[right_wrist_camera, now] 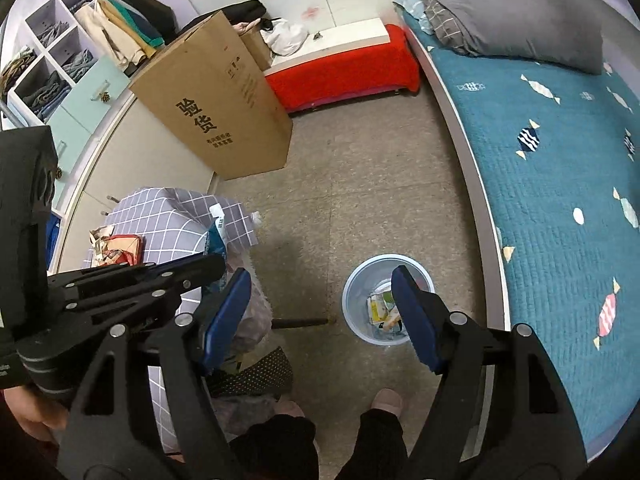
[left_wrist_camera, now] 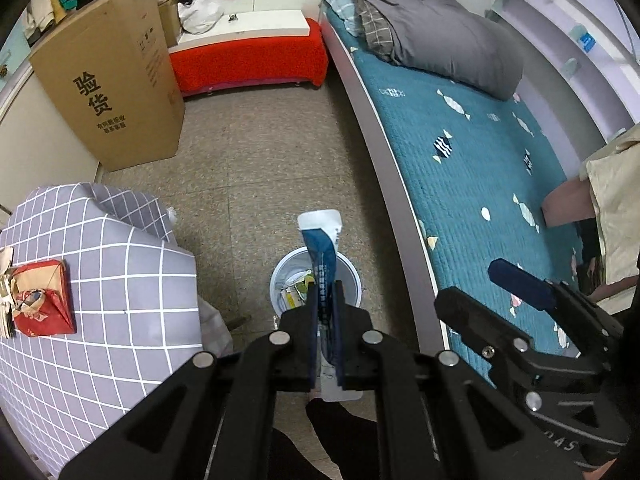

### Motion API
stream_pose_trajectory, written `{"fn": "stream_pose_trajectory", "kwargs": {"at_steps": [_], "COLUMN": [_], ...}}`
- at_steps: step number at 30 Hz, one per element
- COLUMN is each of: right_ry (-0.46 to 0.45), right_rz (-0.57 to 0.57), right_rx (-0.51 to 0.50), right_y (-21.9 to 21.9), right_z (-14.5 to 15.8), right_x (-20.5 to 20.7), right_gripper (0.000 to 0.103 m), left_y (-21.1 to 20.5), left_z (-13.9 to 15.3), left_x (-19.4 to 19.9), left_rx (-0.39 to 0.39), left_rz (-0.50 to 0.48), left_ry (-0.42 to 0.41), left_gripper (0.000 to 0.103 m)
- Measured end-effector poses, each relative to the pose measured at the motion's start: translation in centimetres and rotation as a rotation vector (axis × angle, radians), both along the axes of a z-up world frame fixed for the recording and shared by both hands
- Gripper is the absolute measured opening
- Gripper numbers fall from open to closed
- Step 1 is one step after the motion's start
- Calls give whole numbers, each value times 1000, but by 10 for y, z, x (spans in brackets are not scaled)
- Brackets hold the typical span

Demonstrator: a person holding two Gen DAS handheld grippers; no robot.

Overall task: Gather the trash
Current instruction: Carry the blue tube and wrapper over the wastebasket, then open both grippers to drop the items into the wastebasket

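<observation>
A tall cardboard box (left_wrist_camera: 112,76) printed with black characters stands on the speckled floor (left_wrist_camera: 256,160), well ahead of the tongs to the left. A red-covered bench (left_wrist_camera: 248,60) sits beyond. Right of the tongs runs a bed (left_wrist_camera: 472,152) with a teal candy-print quilt, a grey duvet (left_wrist_camera: 432,28) folded at its far end.

Blue-white wrapper (left_wrist_camera: 322,248) upright above pale bin (left_wrist_camera: 352,276) (scraps inside)

Speckled floor (right_wrist_camera: 360,184) carries a trash bin (right_wrist_camera: 356,292) (wrappers inside) and a cardboard box (right_wrist_camera: 216,108).
</observation>
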State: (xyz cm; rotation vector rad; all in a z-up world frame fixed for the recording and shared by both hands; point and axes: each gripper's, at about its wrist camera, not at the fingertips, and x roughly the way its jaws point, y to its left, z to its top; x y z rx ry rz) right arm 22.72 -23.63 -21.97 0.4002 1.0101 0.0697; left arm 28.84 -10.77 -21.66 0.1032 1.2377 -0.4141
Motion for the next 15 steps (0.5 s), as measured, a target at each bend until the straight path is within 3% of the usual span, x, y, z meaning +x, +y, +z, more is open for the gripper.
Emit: {"fn": "stream_pose_trajectory", "kwargs": {"at_steps": [12, 15], "right_ry": [4, -1], "right_rz": [-88, -111], "right_rx": [-4, -6], "right_y": [-25, -32], "right_z": [2, 3], "right_x": [-17, -20], "right_gripper": [73, 73], "left_y": [-28, -34], "left_z": [1, 3], "left_x": [7, 10], "left_rx": [20, 9], "left_rz": [-51, -53], "left_ry": [-17, -30], "left_gripper": [7, 12]}}
